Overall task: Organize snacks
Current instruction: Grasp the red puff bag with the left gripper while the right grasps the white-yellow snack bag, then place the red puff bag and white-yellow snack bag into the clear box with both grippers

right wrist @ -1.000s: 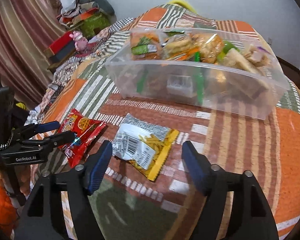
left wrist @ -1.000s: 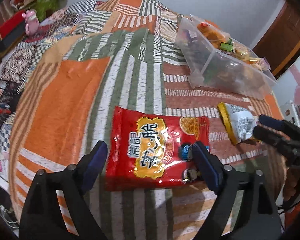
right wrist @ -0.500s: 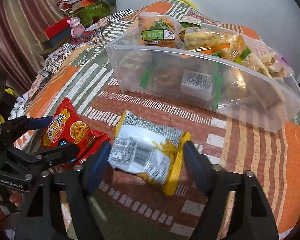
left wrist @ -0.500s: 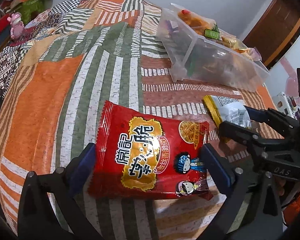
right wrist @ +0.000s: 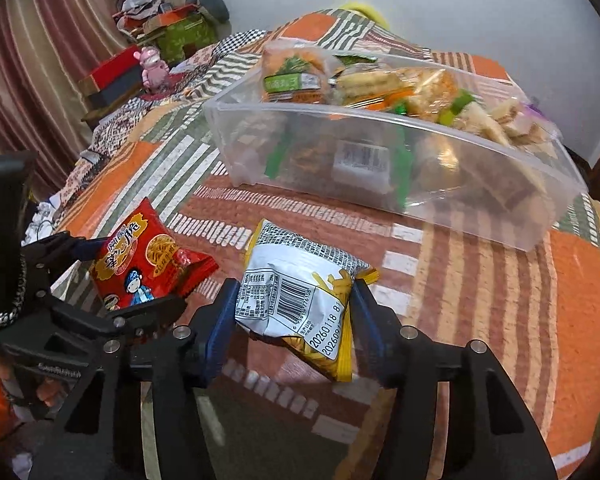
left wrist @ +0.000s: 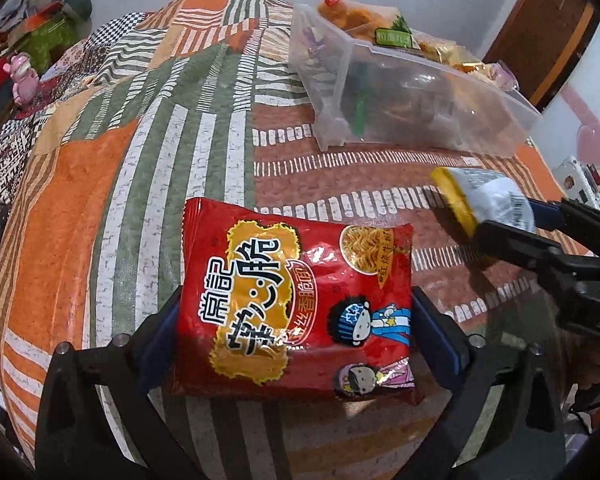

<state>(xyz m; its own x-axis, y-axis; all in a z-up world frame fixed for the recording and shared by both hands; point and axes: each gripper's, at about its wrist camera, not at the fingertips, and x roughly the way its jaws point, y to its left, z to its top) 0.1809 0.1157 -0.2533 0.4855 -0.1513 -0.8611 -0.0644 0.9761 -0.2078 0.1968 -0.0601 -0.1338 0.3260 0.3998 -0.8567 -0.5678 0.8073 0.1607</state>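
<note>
Left wrist view shows you a wide stretch of bare patchwork bedspread (left wrist: 148,128) ahead and to the left of your left gripper (left wrist: 296,320), running to the bed's rounded far edge; off that edge to the far left sit a pink toy (left wrist: 20,80) and a heap of boxes and clothes. To the right of your fingers the room is tighter, with the right gripper (right wrist: 290,308) close alongside.

Your left fingers (left wrist: 162,320) are clenched on the red noodle snack bag (left wrist: 296,308), one pad pressed on each side edge, the printed face turned up toward the camera. In the right wrist view the bag's far end looks raised off the bedspread.

Your right fingers (right wrist: 220,320) are closed on the white and yellow snack packet (right wrist: 300,300), barcode side up, squeezing it across its width. It looks lifted clear of the bedspread, with its shadow below.

Ahead of both pairs of fingers, well apart from either packet, a clear plastic bin (right wrist: 480,216) rests on the bedspread. It is heaped above its rim with wrapped snacks: a green-labelled orange pack at the left end, wafers and biscuit packs toward the right. Between the fingers and the bin's near wall the bedspread is bare.
</note>
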